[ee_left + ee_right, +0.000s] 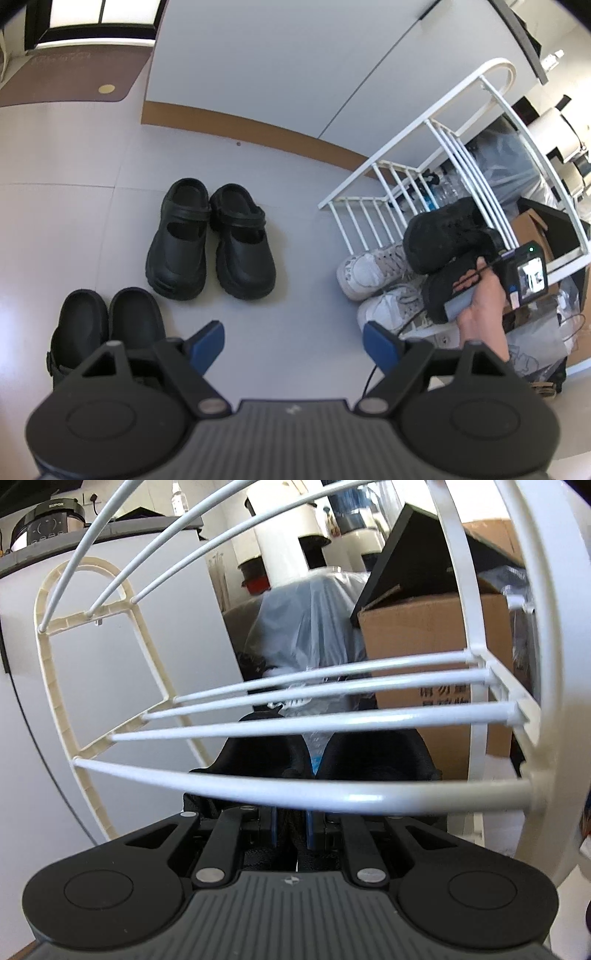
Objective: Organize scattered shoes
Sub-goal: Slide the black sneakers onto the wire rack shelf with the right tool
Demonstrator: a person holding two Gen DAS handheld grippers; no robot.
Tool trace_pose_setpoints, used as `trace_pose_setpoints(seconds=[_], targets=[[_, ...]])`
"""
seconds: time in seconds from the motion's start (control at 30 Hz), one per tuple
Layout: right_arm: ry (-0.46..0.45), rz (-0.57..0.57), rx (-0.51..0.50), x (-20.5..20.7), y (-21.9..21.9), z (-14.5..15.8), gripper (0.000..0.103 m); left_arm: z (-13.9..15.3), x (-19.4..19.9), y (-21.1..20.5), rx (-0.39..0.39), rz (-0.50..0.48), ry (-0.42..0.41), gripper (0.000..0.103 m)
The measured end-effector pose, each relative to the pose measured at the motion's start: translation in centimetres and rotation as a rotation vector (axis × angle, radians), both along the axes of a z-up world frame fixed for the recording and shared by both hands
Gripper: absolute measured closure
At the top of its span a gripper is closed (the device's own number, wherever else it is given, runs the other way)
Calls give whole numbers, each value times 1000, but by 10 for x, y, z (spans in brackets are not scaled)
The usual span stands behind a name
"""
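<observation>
While the left wrist view looks down at the floor, two pairs of black clogs already sit side by side: the strapped clogs [210, 240] mid-floor and the plain clogs [107, 332] nearer the camera, partly behind the left gripper [293, 345]. Its blue pads stand wide apart with only bare floor between them; it holds nothing and tilts steeply downward. To the right, white sneakers [376, 284] lie at the foot of the white shoe rack [461, 140], not visibly shelved. A bare hand [480, 310] carries the right gripper, which pinches a pair of black shoes [450, 236] and presents them at the rack's lower shelf. Judgement: task partway; black pair being placed, sneakers and possibly both clog pairs left. In the right wrist view, the right gripper [291, 827] is closed tight on the inner edges of both black shoes, toes pointing forward beneath the rack's shelf bars [295, 794]. It points slightly downward, a cardboard box [436, 657] behind the rack.
</observation>
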State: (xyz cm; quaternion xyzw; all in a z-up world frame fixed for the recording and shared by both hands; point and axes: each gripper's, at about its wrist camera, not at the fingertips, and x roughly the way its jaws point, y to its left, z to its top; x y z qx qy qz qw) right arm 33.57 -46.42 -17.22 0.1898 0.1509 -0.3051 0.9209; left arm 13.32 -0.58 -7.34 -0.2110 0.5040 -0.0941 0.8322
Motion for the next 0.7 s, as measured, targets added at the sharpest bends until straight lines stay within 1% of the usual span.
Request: trace_pose_setpoints(seconds=[0.07,0.13,0.23,0.27,0.3,0.33,0.37,0.4,0.43,0.47,0.6,0.7], targets=[[13,-28,-27,4,-1,-4,87,-2,0,1,3,1,7,19],[36,-52,-25,11,-4,-9,85,-5,1,3,5,4,16,19],[52,-68,-29,17,-4,-12,77,-7,1,5,10,10,26,19],[56,-83,-76,18,2,-8,72,-7,1,5,11,11,27,19],[59,-96,-120,19,8,-5,72,-7,1,5,12,13,26,19],[54,-86,-113,19,10,-4,69,-6,0,6,12,13,26,19],[48,-77,-106,18,12,-3,59,-6,0,5,10,12,24,19],[43,-68,-99,18,14,-2,54,-5,0,5,9,9,21,19],[33,-71,-93,15,16,-2,46,-4,-1,4,8,6,18,19],[24,-73,-88,12,19,-1,42,-3,-2,3,8,3,16,19],[22,-39,-86,4,31,-1,39,-1,-3,2,8,-5,7,19],[54,6,-67,-2,41,-1,37,3,-2,4,7,2,-5,19]])
